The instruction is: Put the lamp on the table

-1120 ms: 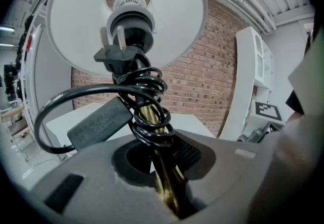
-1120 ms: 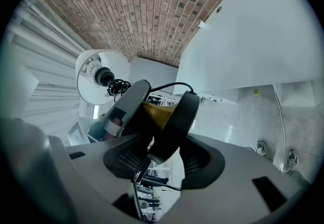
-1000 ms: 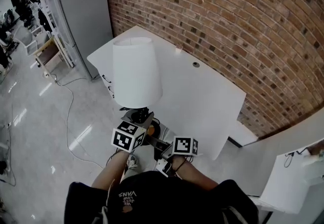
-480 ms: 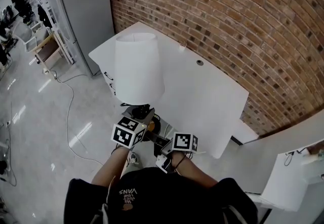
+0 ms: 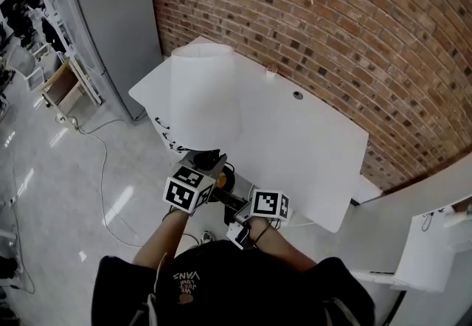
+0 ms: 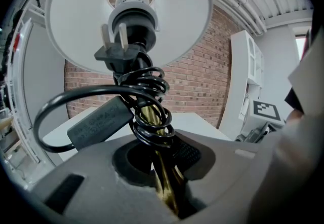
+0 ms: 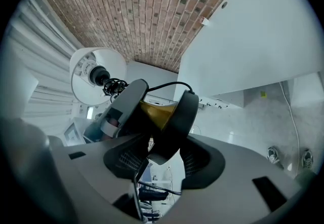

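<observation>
Lamp [image 5: 204, 92] moved toward table [image 5: 310, 147], stem [image 6: 163, 183] in left gripper [image 5: 212, 168].

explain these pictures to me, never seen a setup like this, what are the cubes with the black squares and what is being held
No robot here: a person holds a two-jaw gripper in each hand, and the marker cubes are parts of those grippers. The head view comes from a camera on the person's head, looking down. Each gripper view comes from a camera on that gripper, looking along its jaws. Together they carry a lamp with a white shade, in the air in front of the white table. The left gripper is clamped on the brass stem, which has the black cord wound round it. The right gripper holds the lamp's black base between its jaws. On the table I make out a small dark round spot; the lamp is not on it yet.
</observation>
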